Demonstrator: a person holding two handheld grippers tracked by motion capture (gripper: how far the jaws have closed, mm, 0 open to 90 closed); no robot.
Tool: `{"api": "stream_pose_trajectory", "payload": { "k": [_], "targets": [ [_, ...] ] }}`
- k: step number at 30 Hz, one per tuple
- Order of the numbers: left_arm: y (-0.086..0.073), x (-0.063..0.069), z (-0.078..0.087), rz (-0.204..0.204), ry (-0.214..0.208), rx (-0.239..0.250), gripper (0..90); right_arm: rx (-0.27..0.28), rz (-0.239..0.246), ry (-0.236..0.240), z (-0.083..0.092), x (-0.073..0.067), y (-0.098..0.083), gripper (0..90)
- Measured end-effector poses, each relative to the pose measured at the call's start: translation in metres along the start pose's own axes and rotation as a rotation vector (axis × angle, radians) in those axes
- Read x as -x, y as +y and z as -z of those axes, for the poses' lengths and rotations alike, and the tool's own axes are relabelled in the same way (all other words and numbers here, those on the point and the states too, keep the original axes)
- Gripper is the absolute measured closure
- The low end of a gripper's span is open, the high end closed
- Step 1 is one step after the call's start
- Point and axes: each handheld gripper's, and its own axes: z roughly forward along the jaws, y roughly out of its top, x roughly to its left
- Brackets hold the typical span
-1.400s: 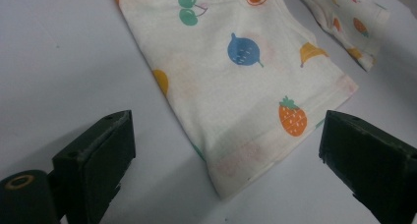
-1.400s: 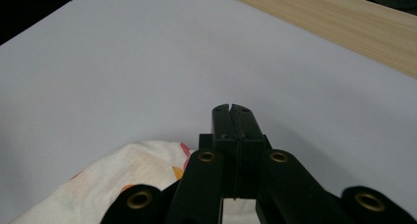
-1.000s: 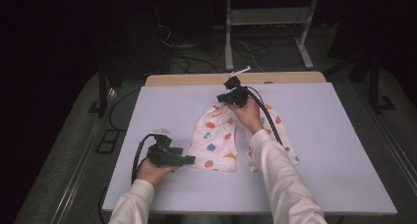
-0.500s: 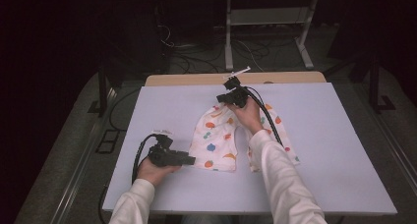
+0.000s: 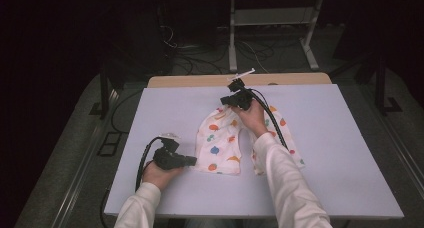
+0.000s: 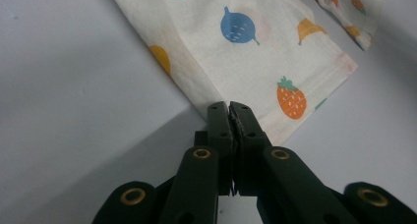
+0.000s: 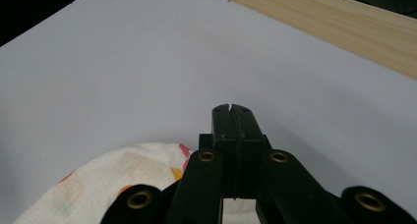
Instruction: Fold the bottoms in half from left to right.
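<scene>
A white cloth printed with coloured fruit lies spread on the pale table, a second flap running right under the person's right forearm. At its near left corner my left gripper has just been closing. In the left gripper view the left gripper is shut on the hem corner of the cloth. At the cloth's far end my right gripper is shut. In the right gripper view the right gripper's tips reach over bare table, with bunched cloth under its base.
A wooden board runs along the table's far edge, also in the right gripper view as the wooden board. Behind it stand a metal frame and floor cables. Each gripper trails a black cable over the table.
The left gripper's jaws have closed at the cloth's near corner. Both hands and the cloth stay where they were.
</scene>
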Motion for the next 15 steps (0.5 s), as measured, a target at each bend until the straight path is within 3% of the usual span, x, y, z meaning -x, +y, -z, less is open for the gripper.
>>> {"api": "stream_pose_trajectory", "payload": {
  "k": [15],
  "targets": [
    [0.007, 0.018, 0.005, -0.078, -0.018, -0.006, 88.3, 0.015, -0.002, -0.009, 0.007, 0.004, 0.001, 89.0]
  ]
}}
